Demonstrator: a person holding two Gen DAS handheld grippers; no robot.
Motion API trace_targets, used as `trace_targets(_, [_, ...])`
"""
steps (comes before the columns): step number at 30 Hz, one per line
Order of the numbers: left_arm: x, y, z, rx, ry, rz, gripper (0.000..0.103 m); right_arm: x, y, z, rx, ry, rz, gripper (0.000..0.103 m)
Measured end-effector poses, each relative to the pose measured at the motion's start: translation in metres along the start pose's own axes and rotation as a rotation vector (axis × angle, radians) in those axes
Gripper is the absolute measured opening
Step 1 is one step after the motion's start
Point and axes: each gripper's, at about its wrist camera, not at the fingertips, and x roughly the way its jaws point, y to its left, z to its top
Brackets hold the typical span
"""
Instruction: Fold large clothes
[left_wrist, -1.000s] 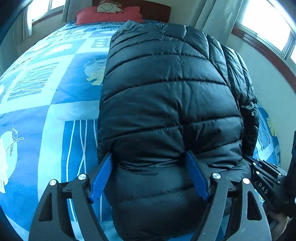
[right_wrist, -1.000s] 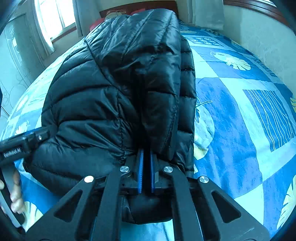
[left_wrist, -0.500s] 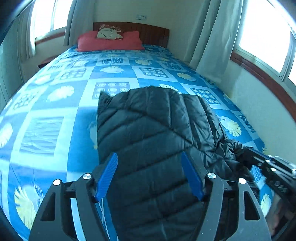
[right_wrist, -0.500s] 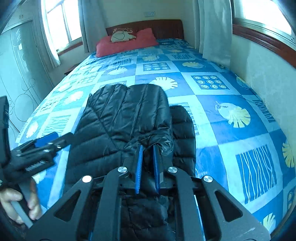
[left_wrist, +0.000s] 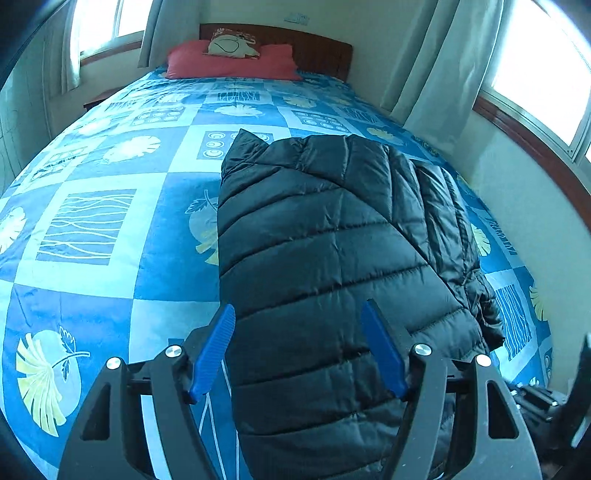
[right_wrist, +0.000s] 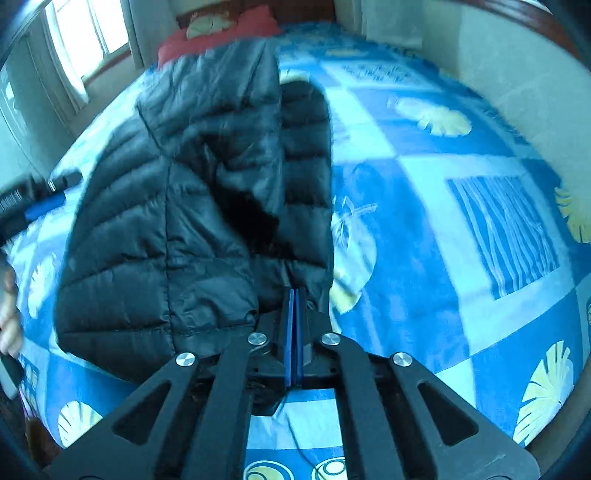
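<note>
A black puffer jacket lies lengthwise on the bed, its near end under my left gripper. That gripper stands wide open above the jacket, and its blue pads do not press the padding. In the right wrist view the jacket bulges up close and blurred. My right gripper is shut, its blue pads nearly together, with the jacket's near right edge pinched at the tips. The left gripper shows at that view's left edge, with a person's hand below it.
The bed carries a blue patterned cover with bare cloth left and right of the jacket. A red pillow and a wooden headboard are at the far end. A wall with windows and curtains runs close along the right side.
The jacket, held up close a second ago, now lies flat on the bed. My left gripper has risen and drawn back. The right gripper has swung in close to the jacket's edge.
</note>
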Motion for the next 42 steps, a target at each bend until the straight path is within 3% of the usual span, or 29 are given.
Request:
trace_targets(1, [0.0,0.0,0.0,-0.004,0.0,0.0,0.07,-0.005,0.0,0.003,0.007,-0.02,0.003,0.018])
trace_targets(3, [-0.003,0.0,0.0,-0.007,-0.005,0.002,0.07,-0.015,0.003,0.016,0.01,-0.074,0.025,0.044])
trace_targets(9, [-0.006,-0.004,-0.004,-0.002,-0.006,0.009,0.07,-0.005,0.021,0.044,0.009,-0.115,0.106,0.043])
trace_targets(10, [-0.005,-0.004,-0.005,-0.001,-0.006,0.011,0.07,0.003,0.024,0.047,0.007,-0.105,0.103,0.033])
trace_targets(11, [-0.005,-0.004,-0.006,-0.001,-0.004,0.011,0.07,0.008,0.024,0.047,0.002,-0.097,0.092,0.004])
trace_targets(21, [0.003,0.003,-0.01,-0.01,0.001,0.016,0.07,0.037,-0.026,-0.005,0.12,-0.006,0.026,0.003])
trace_targets(25, [0.012,0.003,-0.012,-0.007,0.015,0.016,0.07,0.035,-0.027,-0.009,0.105,0.013,0.022,0.007])
trace_targets(27, [0.013,0.005,-0.012,-0.013,0.019,0.014,0.07,0.023,-0.021,-0.003,0.07,0.024,-0.017,0.026])
trace_targets(29, [0.011,0.006,-0.01,-0.016,0.016,0.013,0.07,0.008,-0.017,0.002,0.038,0.011,-0.065,0.036])
trace_targets(33, [0.006,0.005,-0.001,-0.013,-0.006,0.004,0.07,-0.038,0.002,0.028,-0.01,-0.081,-0.104,0.036])
trace_targets(36, [0.008,-0.001,0.009,0.001,-0.013,0.004,0.07,-0.056,0.031,0.059,-0.059,-0.171,-0.04,0.036])
trace_targets(40, [0.019,-0.014,0.024,0.026,-0.03,0.002,0.07,-0.029,0.064,0.094,-0.144,-0.214,0.019,0.036])
trace_targets(42, [0.031,-0.019,0.028,0.027,-0.012,-0.004,0.07,0.003,0.066,0.106,-0.155,-0.199,0.033,0.036])
